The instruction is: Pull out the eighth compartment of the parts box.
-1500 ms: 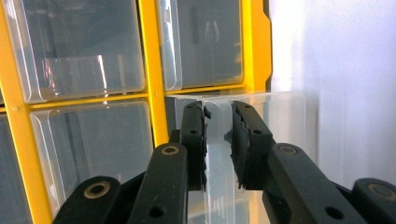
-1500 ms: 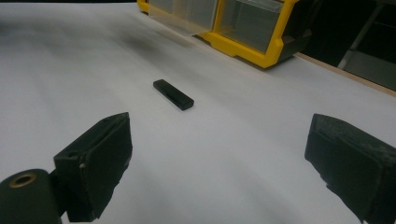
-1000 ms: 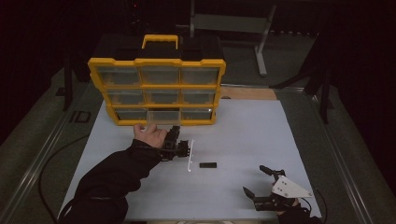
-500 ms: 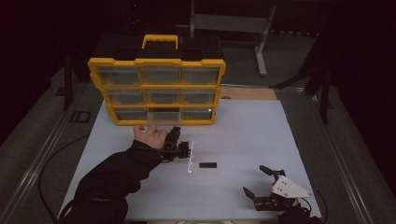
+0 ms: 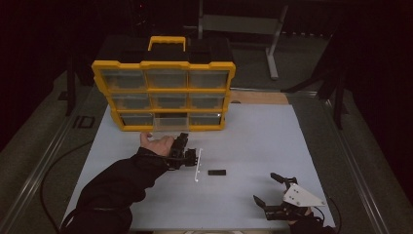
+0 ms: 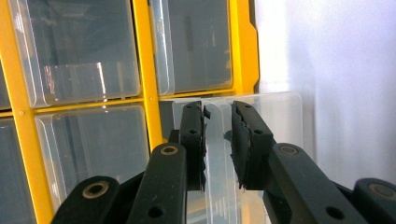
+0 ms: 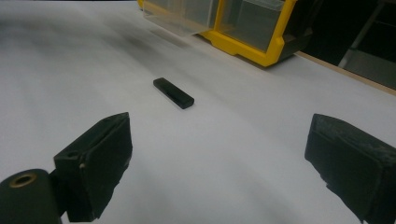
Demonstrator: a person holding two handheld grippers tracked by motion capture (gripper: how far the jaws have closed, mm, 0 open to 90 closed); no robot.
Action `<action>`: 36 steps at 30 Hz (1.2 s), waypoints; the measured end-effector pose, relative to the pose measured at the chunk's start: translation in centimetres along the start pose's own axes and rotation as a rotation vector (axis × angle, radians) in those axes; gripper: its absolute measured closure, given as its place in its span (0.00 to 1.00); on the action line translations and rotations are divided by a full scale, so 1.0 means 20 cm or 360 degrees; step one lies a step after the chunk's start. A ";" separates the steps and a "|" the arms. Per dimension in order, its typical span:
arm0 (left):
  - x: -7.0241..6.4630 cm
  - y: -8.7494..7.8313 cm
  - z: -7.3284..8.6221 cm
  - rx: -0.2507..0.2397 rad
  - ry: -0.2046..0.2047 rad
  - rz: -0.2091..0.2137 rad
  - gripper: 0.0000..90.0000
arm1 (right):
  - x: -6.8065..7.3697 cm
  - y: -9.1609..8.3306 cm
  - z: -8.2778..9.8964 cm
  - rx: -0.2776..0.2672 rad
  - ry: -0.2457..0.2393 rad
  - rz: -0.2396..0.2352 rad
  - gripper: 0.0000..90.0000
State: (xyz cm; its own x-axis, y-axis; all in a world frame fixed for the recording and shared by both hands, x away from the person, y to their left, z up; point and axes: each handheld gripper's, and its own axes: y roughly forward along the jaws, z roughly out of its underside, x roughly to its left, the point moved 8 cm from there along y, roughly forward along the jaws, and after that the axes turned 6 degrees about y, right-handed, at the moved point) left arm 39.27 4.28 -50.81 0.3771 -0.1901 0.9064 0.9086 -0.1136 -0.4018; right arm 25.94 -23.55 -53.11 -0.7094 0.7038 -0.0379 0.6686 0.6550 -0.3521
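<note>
A yellow organiser with clear drawers stands upright at the back of the white table. Its bottom middle clear drawer sticks out a little. My left gripper, rolled on its side, has its jaws closed on that drawer's front lip, with the clear plastic pinched between the pads. A small black bar lies flat on the table, apart from both grippers. My right gripper rests near the front right edge, jaws wide open and empty, and points toward the black bar.
The organiser's other drawers are pushed in. A wooden strip runs behind the table at the right. Metal stand legs rise in the dark background. A black cable trails on the floor at the left.
</note>
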 end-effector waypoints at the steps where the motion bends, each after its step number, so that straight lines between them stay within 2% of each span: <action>1: 0.00 0.00 0.00 0.0002 -0.0005 0.0004 0.84 | 0.00 0.00 0.00 0.0001 -0.0002 -0.0001 0.08; 2: 0.00 0.00 0.00 0.0000 -0.0038 0.0018 0.84 | 0.00 0.00 0.00 0.0001 -0.0003 0.0004 0.08; 10: 0.01 0.00 0.00 -0.0045 -0.0123 0.0073 0.80 | 0.00 0.00 0.00 0.0000 -0.0003 0.0008 0.08; 13: 0.01 0.00 0.00 -0.0042 -0.0136 0.0067 0.65 | 0.00 0.00 0.00 -0.0004 -0.0001 0.0010 0.08; 14: 0.01 0.00 0.00 -0.0039 -0.0154 0.0073 0.60 | -0.01 0.00 0.00 -0.0012 -0.0005 0.0013 0.08; 15: 0.02 0.00 0.00 -0.0040 -0.0176 0.0068 0.60 | -0.01 0.00 0.00 -0.0012 -0.0005 0.0013 0.08; 16: 0.02 -0.01 0.01 -0.0043 -0.0206 0.0076 0.51 | -0.01 0.00 0.00 -0.0013 -0.0001 0.0020 0.08; 22: 0.07 -0.04 0.05 -0.0121 -0.0493 0.0173 0.38 | -0.01 0.00 0.00 -0.0014 -0.0007 0.0021 0.08; 24: 0.09 -0.05 0.07 -0.0152 -0.0621 0.0228 0.31 | -0.01 0.00 0.00 -0.0013 -0.0005 0.0021 0.08; 27: 0.10 -0.06 0.09 -0.0234 -0.0817 0.0343 0.18 | -0.01 0.00 0.00 -0.0014 -0.0004 0.0022 0.08; 28: 0.10 -0.06 0.09 -0.0234 -0.0817 0.0343 0.16 | -0.01 0.00 0.00 -0.0014 -0.0004 0.0022 0.08; 29: 0.12 -0.07 0.12 -0.0251 -0.0978 0.0388 0.14 | -0.01 0.00 0.00 -0.0012 -0.0001 0.0024 0.08; 31: 0.12 -0.08 0.13 -0.0304 -0.1100 0.0478 0.06 | -0.01 0.00 0.00 -0.0011 0.0000 0.0023 0.08; 32: 0.13 -0.09 0.14 -0.0330 -0.1158 0.0511 0.06 | -0.01 0.00 0.00 -0.0011 0.0000 0.0023 0.08; 35: 0.13 -0.11 0.16 -0.0424 -0.1294 0.0637 0.00 | -0.01 0.00 0.00 -0.0011 0.0002 0.0024 0.08; 36: 0.14 -0.12 0.17 -0.0444 -0.1312 0.0637 0.00 | -0.01 0.00 0.00 -0.0009 0.0003 0.0024 0.08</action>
State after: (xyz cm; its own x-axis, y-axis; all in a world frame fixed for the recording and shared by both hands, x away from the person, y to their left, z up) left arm 38.77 7.36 -46.93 0.7549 0.4688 0.4587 0.6496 -0.4376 -0.6217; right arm 26.05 -23.71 -53.02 -0.6989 0.7140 -0.0416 0.6805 0.6459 -0.3459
